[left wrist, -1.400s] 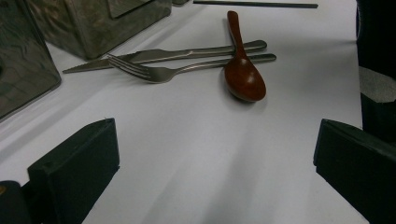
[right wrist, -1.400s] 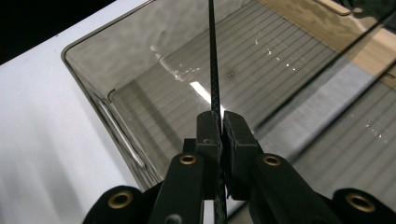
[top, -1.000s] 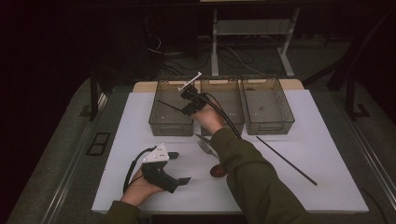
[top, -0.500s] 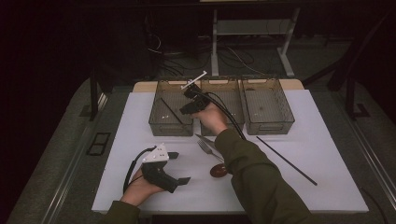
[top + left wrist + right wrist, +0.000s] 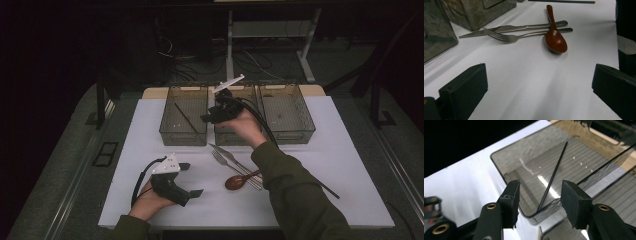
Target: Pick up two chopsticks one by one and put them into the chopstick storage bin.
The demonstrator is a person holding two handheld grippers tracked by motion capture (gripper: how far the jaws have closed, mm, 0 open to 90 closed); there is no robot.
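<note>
The right gripper (image 5: 212,116) is held above the near edge of the row of three smoked-plastic bins, over the wall between the left bin (image 5: 183,121) and the middle bin (image 5: 235,135). Its fingers (image 5: 510,195) are spread and have just been opening; nothing is pinched between them. A black chopstick (image 5: 554,176) is seen in the right gripper view through the gap between the fingers, well beneath them and apart from both pads. It lies inside the left bin, leaned on a slant, with its lower end in the bin's near corner just below the gap and its upper end pointing away toward 1 o'clock. In the high view the same chopstick (image 5: 185,118) runs across the left bin's floor from 11 o'clock to 5 o'clock.

The left gripper (image 5: 192,180) is rested on the white worktop (image 5: 350,165) at the near left, its fingers (image 5: 465,90) spread wide with only bare worktop between them. Ahead of it, toward 12 o'clock in the left gripper view, a fork (image 5: 524,36) and a knife (image 5: 511,28) are laid side by side, with a brown wooden spoon (image 5: 555,41) resting across their handles. A second black chopstick (image 5: 325,190) lies on the worktop at 3 o'clock of the spoon, partly hidden by the right sleeve (image 5: 295,195).
</note>
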